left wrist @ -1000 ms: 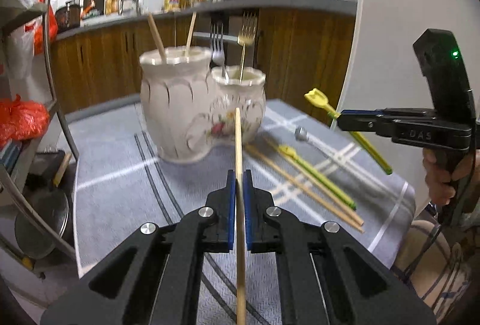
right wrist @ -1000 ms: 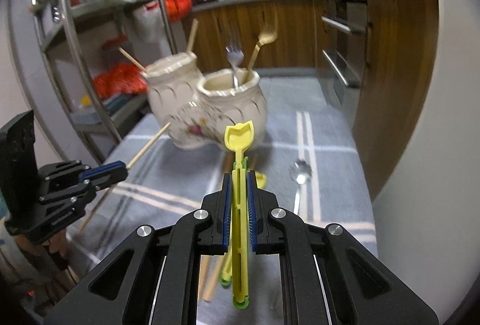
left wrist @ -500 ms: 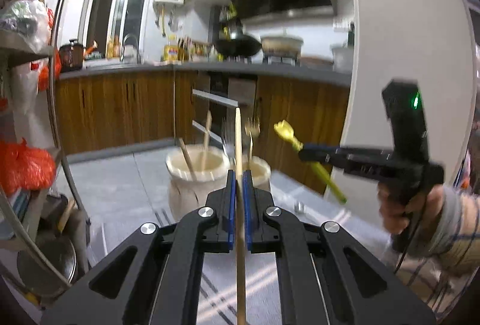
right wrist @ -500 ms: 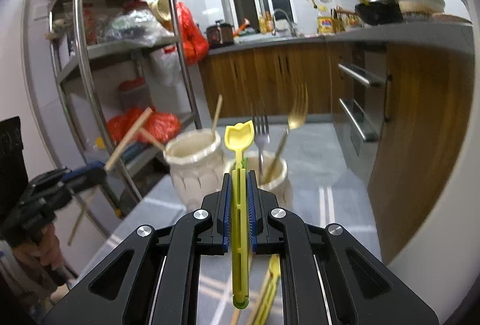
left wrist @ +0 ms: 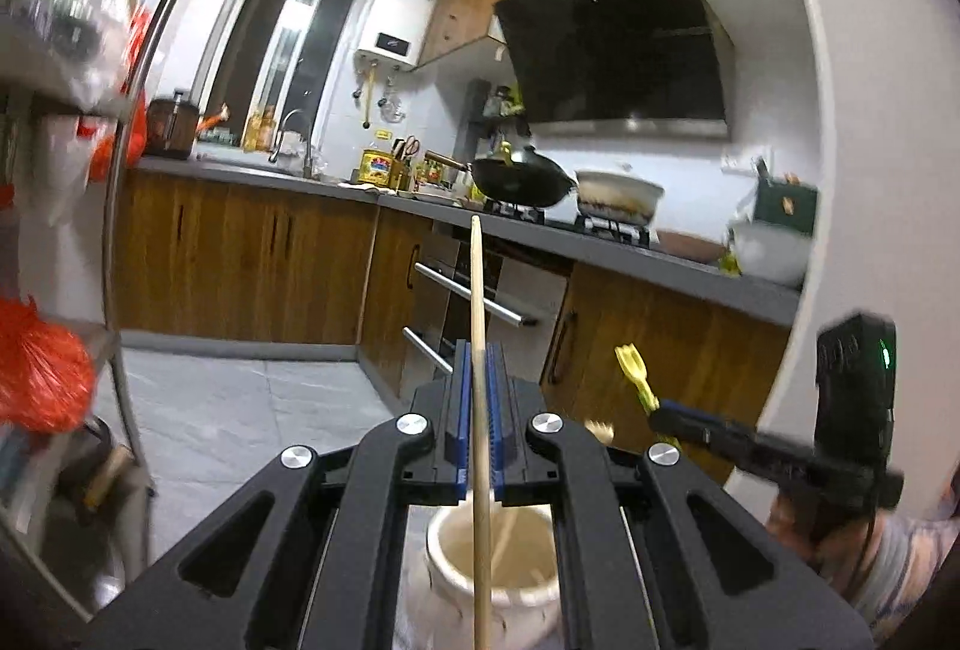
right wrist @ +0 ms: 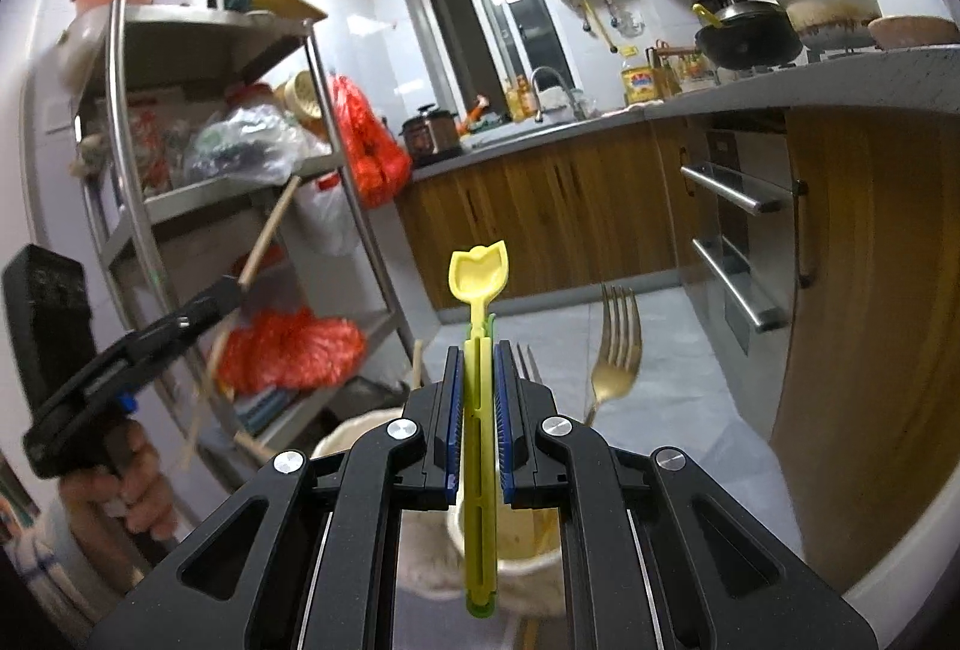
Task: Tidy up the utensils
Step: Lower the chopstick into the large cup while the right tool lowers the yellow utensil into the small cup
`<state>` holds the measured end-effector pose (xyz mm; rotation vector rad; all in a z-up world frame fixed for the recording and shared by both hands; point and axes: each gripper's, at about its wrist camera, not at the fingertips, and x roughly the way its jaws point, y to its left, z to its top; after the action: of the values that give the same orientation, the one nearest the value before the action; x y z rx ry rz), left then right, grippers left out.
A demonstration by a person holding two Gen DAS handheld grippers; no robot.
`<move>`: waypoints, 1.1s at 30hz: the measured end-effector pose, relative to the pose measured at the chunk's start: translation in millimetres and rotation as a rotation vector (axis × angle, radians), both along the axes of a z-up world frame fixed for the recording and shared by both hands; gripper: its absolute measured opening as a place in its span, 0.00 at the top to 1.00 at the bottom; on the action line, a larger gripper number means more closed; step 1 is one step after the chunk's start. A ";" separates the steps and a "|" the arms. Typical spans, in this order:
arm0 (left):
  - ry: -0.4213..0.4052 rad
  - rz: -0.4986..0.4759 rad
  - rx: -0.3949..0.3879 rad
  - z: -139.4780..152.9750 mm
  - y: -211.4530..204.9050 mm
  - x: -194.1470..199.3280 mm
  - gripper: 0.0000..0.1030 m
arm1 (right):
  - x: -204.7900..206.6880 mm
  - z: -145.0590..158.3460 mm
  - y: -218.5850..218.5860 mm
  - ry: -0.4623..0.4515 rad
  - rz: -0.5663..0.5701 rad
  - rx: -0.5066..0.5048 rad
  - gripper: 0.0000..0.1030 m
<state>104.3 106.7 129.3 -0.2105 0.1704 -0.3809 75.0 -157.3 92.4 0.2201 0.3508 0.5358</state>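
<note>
My left gripper (left wrist: 478,350) is shut on a wooden chopstick (left wrist: 478,302), held upright, its lower end over the mouth of the taller white ceramic holder (left wrist: 480,584). My right gripper (right wrist: 478,350) is shut on a yellow plastic utensil (right wrist: 478,278), held upright over the smaller white holder (right wrist: 522,548), which holds a gold fork (right wrist: 615,344) and a silver fork (right wrist: 528,365). The right gripper also shows in the left wrist view (left wrist: 666,419), the left gripper in the right wrist view (right wrist: 231,293).
A metal shelf rack (right wrist: 138,206) with red bags stands left. Wooden cabinets and an oven (left wrist: 474,302) run along the back under a grey counter (left wrist: 660,260). A white wall edge (right wrist: 900,530) is at the right.
Both grippers have risen and tilted upward with their utensils. The holders have dropped to the bottom of both views and the table has gone out of sight.
</note>
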 end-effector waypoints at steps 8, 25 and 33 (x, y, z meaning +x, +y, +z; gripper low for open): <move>0.032 -0.030 -0.172 -20.6 2.2 46.7 0.96 | 29.3 -10.2 3.6 -0.003 -0.045 0.088 0.89; 0.045 -0.067 -0.106 -46.2 -13.9 60.5 0.95 | 43.4 -43.8 22.0 0.002 -0.084 0.057 0.89; 0.065 -0.105 -0.086 -54.7 -12.7 55.8 0.96 | 32.6 -52.2 25.8 0.001 -0.089 -0.019 0.89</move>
<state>160.1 94.1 74.5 -0.2999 0.2297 -0.4868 107.6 -131.5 40.2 0.2169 0.3449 0.4446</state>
